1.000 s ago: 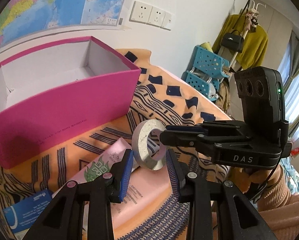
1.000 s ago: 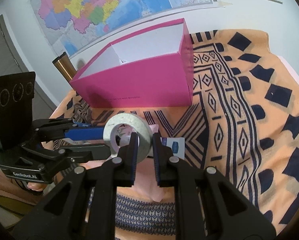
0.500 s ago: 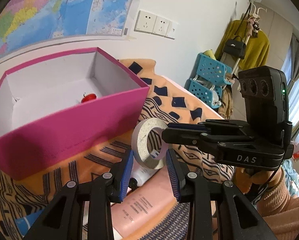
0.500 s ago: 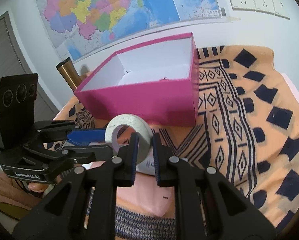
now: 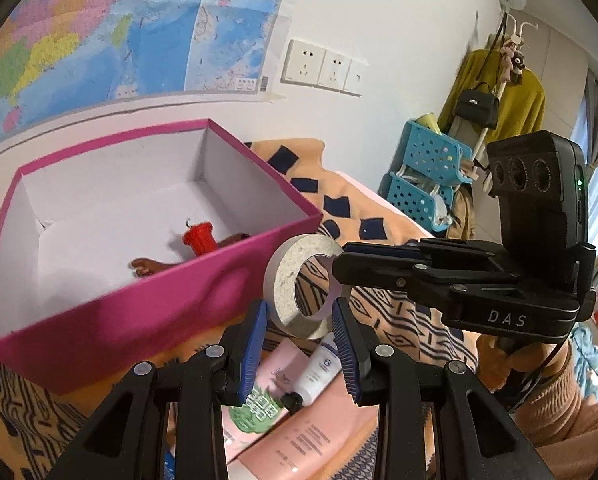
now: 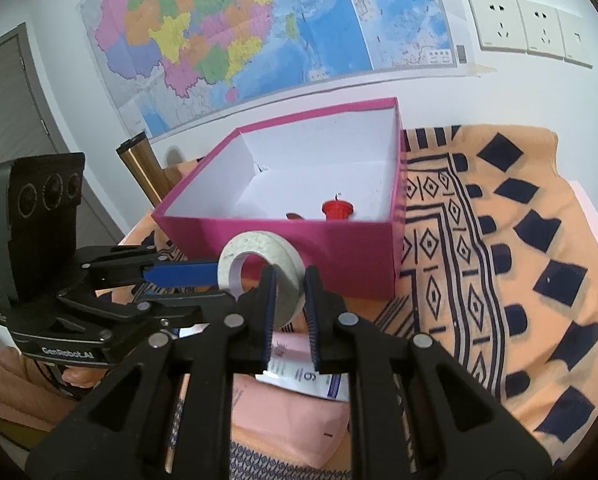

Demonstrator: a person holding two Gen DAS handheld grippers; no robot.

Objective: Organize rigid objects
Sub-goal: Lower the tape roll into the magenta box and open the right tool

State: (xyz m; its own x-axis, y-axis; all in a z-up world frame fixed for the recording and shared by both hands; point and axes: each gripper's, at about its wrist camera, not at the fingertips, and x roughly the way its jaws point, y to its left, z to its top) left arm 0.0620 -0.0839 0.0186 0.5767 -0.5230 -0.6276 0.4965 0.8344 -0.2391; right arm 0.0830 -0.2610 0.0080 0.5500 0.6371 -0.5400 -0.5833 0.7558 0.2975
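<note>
Tape, a grey-white ring roll (image 6: 259, 276), sits pinched in the right claw (image 6: 289, 304) before the open magenta cardboard box (image 6: 299, 240); left claw (image 5: 299, 356) gapes wide around it.

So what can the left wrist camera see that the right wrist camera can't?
Only the left wrist view shows the blue plastic baskets and the yellow garment hanging with a black handbag.

Only the right wrist view shows the grey door and a bronze tube behind the box.

Both show the tape roll held up in the right gripper, the open left gripper around it, the pink box holding a red capped item, the map and the wall sockets.
</note>
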